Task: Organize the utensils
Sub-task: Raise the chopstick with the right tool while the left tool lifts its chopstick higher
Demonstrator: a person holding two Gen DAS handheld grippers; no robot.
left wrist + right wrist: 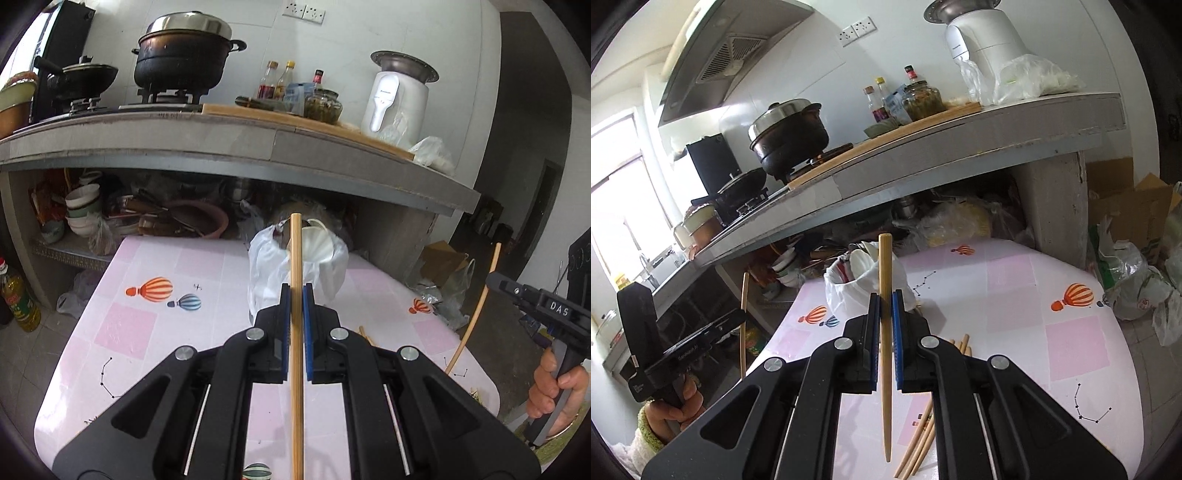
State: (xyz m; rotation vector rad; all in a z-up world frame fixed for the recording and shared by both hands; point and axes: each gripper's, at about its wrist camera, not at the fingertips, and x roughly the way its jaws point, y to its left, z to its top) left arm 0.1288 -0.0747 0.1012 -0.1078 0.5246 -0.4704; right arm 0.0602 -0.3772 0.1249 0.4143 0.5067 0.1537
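My left gripper (296, 291) is shut on a bamboo chopstick (296, 258), which stands upright between the blue pads above the pink table (155, 325). My right gripper (886, 301) is shut on a second chopstick (885, 266), thick end up, pointed end hanging down. Beyond both stands a utensil holder lined with a white plastic bag (317, 266) (849, 284), with spoons inside. Several loose chopsticks (923, 432) lie on the table under the right gripper. Each gripper shows in the other's view: the right one (495, 282) at the right edge, the left one (740, 317) at the left edge.
A grey kitchen counter (236, 147) overhangs the table's far side, with a black pot (184, 62), bottles and a white appliance (399, 103) on it. Bowls and clutter fill the shelf below (85, 214). Plastic bags and a cardboard box (1126, 218) sit right of the table.
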